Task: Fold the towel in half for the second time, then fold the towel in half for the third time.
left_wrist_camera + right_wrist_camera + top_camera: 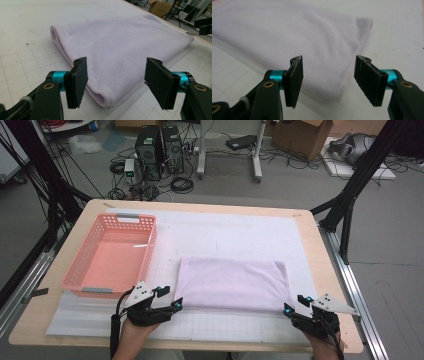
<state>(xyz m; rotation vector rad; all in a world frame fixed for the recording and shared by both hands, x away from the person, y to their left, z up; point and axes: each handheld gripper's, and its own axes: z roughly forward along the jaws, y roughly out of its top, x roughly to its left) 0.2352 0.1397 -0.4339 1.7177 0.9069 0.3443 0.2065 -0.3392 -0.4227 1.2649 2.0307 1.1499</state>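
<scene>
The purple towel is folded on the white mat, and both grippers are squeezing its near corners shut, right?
Not quite. The towel lies folded, but the left gripper and right gripper have open jaws either side of its corners, as both gripper views show.

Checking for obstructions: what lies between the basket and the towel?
Nothing: in the high view, bare white mat separates the basket from the towel.

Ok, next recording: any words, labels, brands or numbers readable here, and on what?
None can be read.
Towel: plain lilac, no tag or print.
Basket: no label seen.
Mat: printed grid lines, no numbers.
Left hand-held gripper and right hand-held gripper: black pads and teal fittings, no markings.
Computer towers and cardboard box on the floor: too small and blurred to read.
</scene>
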